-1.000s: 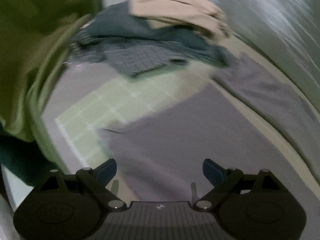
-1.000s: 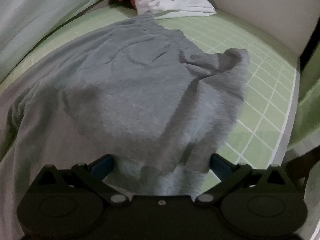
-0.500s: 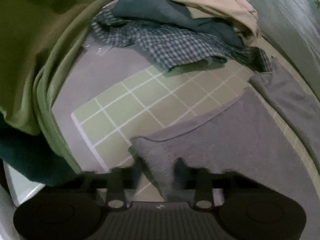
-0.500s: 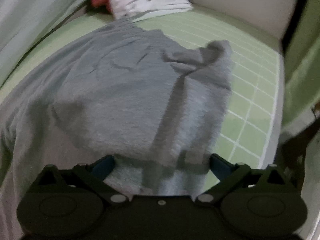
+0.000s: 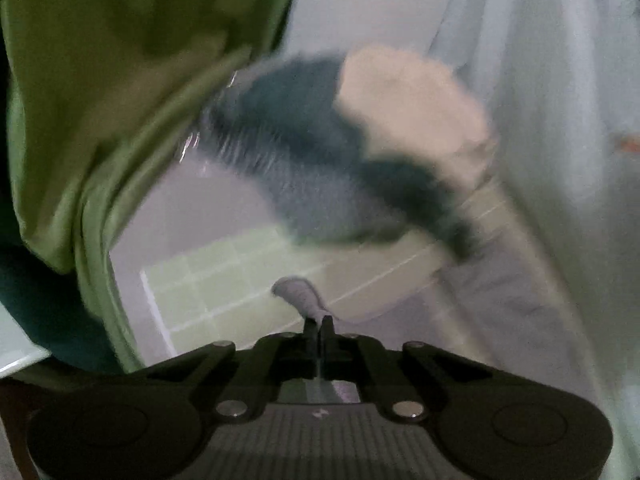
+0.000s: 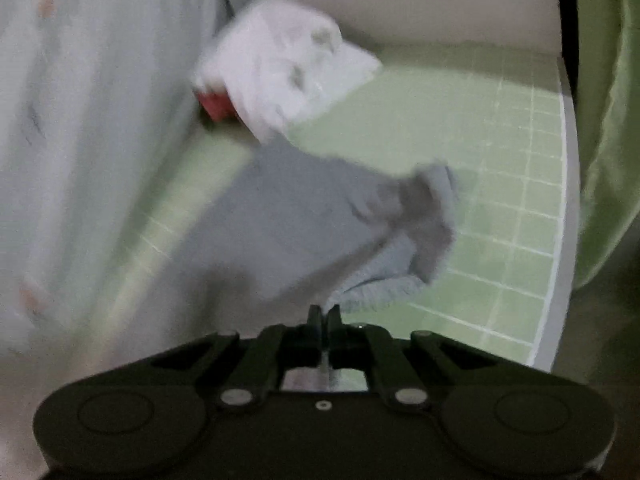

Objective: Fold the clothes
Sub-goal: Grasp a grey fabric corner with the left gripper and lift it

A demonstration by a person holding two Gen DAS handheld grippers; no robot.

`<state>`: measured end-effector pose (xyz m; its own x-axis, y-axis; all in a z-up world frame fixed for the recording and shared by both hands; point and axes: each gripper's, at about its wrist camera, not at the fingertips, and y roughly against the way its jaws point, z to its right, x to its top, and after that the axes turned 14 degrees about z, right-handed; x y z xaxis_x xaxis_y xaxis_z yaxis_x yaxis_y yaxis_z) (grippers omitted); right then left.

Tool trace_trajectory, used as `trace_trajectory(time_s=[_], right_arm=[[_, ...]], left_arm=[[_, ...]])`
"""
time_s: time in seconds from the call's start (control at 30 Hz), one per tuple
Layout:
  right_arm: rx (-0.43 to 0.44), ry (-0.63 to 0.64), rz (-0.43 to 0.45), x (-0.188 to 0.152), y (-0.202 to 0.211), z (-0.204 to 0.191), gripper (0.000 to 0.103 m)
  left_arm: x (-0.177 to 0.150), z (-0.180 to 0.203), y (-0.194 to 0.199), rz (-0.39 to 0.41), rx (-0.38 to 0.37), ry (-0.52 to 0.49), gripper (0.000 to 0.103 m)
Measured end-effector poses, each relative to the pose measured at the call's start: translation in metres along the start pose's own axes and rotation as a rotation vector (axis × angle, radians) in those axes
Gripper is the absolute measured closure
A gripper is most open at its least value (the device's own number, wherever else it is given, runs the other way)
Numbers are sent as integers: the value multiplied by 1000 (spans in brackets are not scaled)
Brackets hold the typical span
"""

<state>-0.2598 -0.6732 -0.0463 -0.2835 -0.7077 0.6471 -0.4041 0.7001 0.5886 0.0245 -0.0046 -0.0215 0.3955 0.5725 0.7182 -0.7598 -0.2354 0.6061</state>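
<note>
A grey shirt (image 6: 304, 216) lies on the green gridded mat (image 6: 512, 208). My right gripper (image 6: 325, 314) is shut on its edge, and the cloth rises from the mat to the jaws with a fold hanging at the right. My left gripper (image 5: 318, 326) is shut on another corner of the same grey shirt (image 5: 298, 296), lifted off the mat (image 5: 208, 280); the rest trails to the right. Both views are motion-blurred.
A pile of blue, checked and beige clothes (image 5: 360, 152) lies beyond the left gripper. White and red clothes (image 6: 280, 72) are heaped at the far corner. Green fabric (image 5: 100, 100) hangs at the left, and a pale curtain (image 6: 92, 120) runs along the side.
Both grippers were open over the flat shirt a second ago; they have closed on its edge and lifted it, and the cloth now bunches and rises off the mat.
</note>
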Motion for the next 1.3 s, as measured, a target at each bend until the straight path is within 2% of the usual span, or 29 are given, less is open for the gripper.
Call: trace_trajectory(time_s=[0.07, 0.17, 0.27, 0.4, 0.47, 0.57, 0.67, 0.83, 1.0, 1.17, 1.3], right_arm=[[91, -37, 43, 21, 26, -6, 100], [124, 54, 91, 30, 22, -14, 100], [171, 123, 123, 42, 16, -22, 100], [247, 265, 191, 58, 17, -46, 100], [253, 311, 227, 61, 16, -57, 100], [256, 289, 230, 68, 10, -61, 100], [244, 220, 212, 73, 3, -57, 100], [219, 217, 207, 60, -6, -60, 100], [199, 339, 201, 37, -28, -87, 100], [165, 385, 182, 27, -65, -124, 100], [140, 394, 158, 32, -110, -154, 101]], left_arm=[[12, 16, 27, 89, -29, -28, 103], [19, 29, 39, 179, -4, -28, 103], [23, 38, 43, 205, -33, 20, 103], [27, 62, 43, 222, -73, -1, 103], [28, 73, 44, 231, -94, -11, 103], [31, 89, 44, 243, -119, -26, 103], [36, 94, 38, 250, -100, -33, 103], [38, 95, 16, 220, -53, -4, 103], [41, 110, -21, 170, -21, -1, 103], [42, 147, -70, 133, -4, -66, 103], [46, 194, -125, 117, -27, -103, 103]])
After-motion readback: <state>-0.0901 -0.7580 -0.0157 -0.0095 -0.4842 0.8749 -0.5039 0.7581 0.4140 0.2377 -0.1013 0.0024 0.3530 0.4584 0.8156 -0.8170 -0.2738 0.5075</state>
